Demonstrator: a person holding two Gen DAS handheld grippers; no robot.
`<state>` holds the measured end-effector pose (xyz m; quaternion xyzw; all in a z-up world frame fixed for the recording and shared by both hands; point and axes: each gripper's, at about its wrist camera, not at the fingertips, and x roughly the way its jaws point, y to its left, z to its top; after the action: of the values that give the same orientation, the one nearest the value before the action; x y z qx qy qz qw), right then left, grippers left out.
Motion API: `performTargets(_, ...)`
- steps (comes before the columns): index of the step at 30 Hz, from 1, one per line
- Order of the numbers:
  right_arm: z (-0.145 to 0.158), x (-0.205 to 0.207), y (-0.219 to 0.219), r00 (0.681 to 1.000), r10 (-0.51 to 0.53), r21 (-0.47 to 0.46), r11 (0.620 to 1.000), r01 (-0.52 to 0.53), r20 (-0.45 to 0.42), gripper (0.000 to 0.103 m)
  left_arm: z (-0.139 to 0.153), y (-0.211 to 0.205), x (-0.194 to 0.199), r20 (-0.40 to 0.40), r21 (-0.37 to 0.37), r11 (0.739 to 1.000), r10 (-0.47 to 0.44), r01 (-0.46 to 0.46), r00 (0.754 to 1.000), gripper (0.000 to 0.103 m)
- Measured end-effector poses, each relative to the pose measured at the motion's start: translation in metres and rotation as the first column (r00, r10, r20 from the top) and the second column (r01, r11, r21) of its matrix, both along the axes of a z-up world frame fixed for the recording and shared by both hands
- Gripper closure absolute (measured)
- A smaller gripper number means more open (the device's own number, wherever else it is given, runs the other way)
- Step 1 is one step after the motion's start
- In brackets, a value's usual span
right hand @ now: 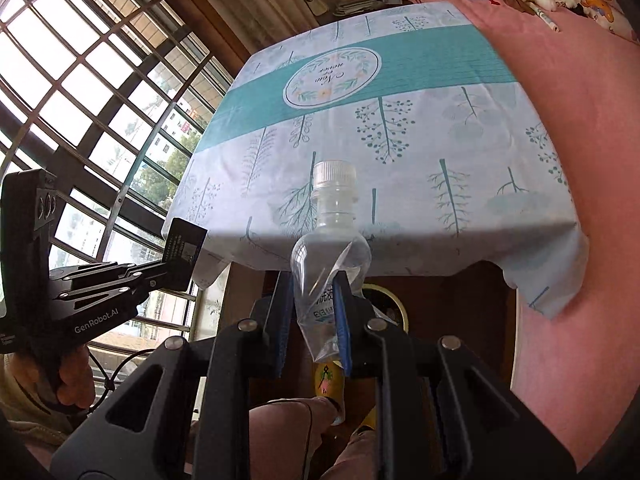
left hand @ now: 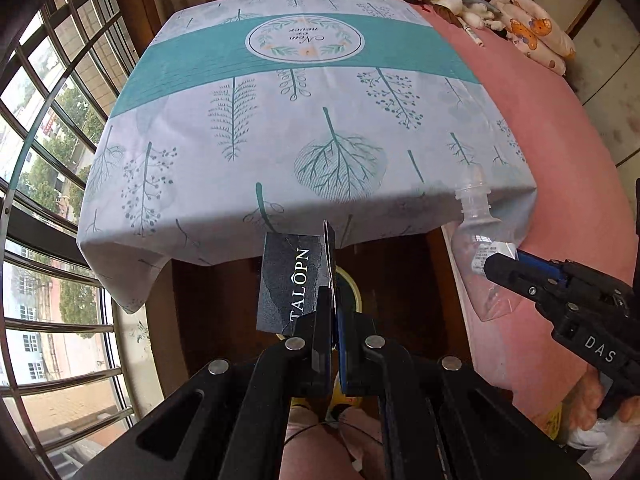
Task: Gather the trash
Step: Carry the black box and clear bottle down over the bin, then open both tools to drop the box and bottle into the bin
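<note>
Left tool [left hand: 334, 308] was pinched on a dark card box [left hand: 294, 284] printed "TALOPN", held in the air just off the near tabletop edge; the box's far face was edge-on, and its small print was unreadable in the right wrist view. Right tool [right hand: 316, 308] was clamped on a crushed clear plastic bottle [right hand: 330, 248], white cap [right hand: 335, 172] pointing away, also held off the near edge; label text too blurred to read. Something round with a yellow rim [right hand: 394, 300] sat on the floor below, mostly hidden by the tools, can't tell what. Tabletop was covered by a pale leaf-print cloth [left hand: 304, 128] with a teal band. Pink bed [left hand: 560, 160] alongside on the right, soft toys [left hand: 452, 2] at its far end. Barred window [left hand: 52, 152] on the left.
</note>
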<state>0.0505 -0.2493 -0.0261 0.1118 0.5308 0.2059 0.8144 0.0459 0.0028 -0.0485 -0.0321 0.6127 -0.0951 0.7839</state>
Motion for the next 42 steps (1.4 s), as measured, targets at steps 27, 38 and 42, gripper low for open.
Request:
performTargets(27,-0.353,0.017,0.065,0.93,-0.158,-0.055,0.987,0.149,-0.332,0.084,-0.327,0.002,0.03,-0.191,-0.034,0.996,-0.085,0.08,0.978,0.1)
performTargets(38,-0.431,0.016,0.063,0.926,-0.196,-0.132,0.978,0.161,-0.324,0.045,-0.377,0.013,0.03,-0.168,-0.007,1.0,-0.025,0.024,0.985,0.01)
performTargets(42,-0.437,0.012,0.064,0.937,-0.194,-0.164,0.975,0.151,-0.292,0.044,-0.374,0.019,0.027,-0.142,0.009,1.0,-0.004,0.006,0.99,0.01)
